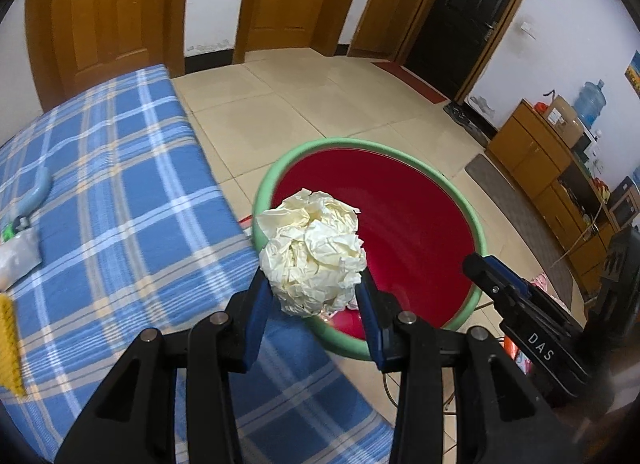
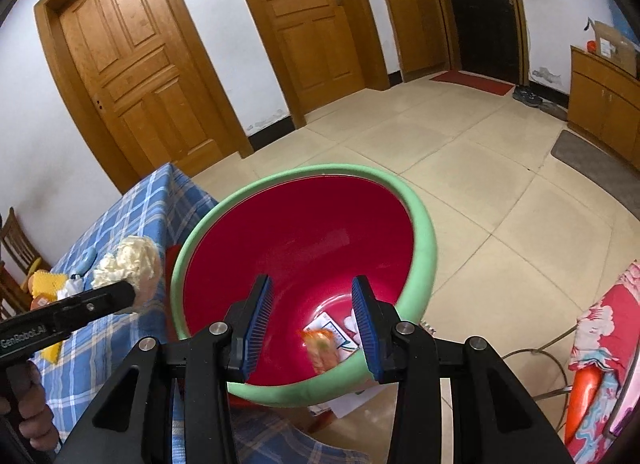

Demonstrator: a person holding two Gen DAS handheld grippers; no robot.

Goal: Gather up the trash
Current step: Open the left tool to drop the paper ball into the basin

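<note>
My left gripper (image 1: 314, 288) is shut on a crumpled cream paper ball (image 1: 314, 252) and holds it at the near rim of a red basin with a green rim (image 1: 380, 144), beside the table edge. In the right wrist view the same ball (image 2: 128, 260) shows at the left, over the blue plaid tablecloth (image 2: 132, 208). My right gripper (image 2: 312, 300) is open and empty, right above the basin (image 2: 424, 236). Snack wrappers (image 2: 326, 342) lie in the basin's bottom. The right gripper also shows in the left wrist view (image 1: 480, 268).
The blue plaid table (image 1: 120, 224) carries a clear plastic bag (image 1: 18, 254), a light blue object (image 1: 38, 192) and a yellow sponge (image 1: 8, 344). Wooden cabinets (image 1: 540, 160) line the right wall. A chair with floral fabric (image 2: 600, 344) stands at the right.
</note>
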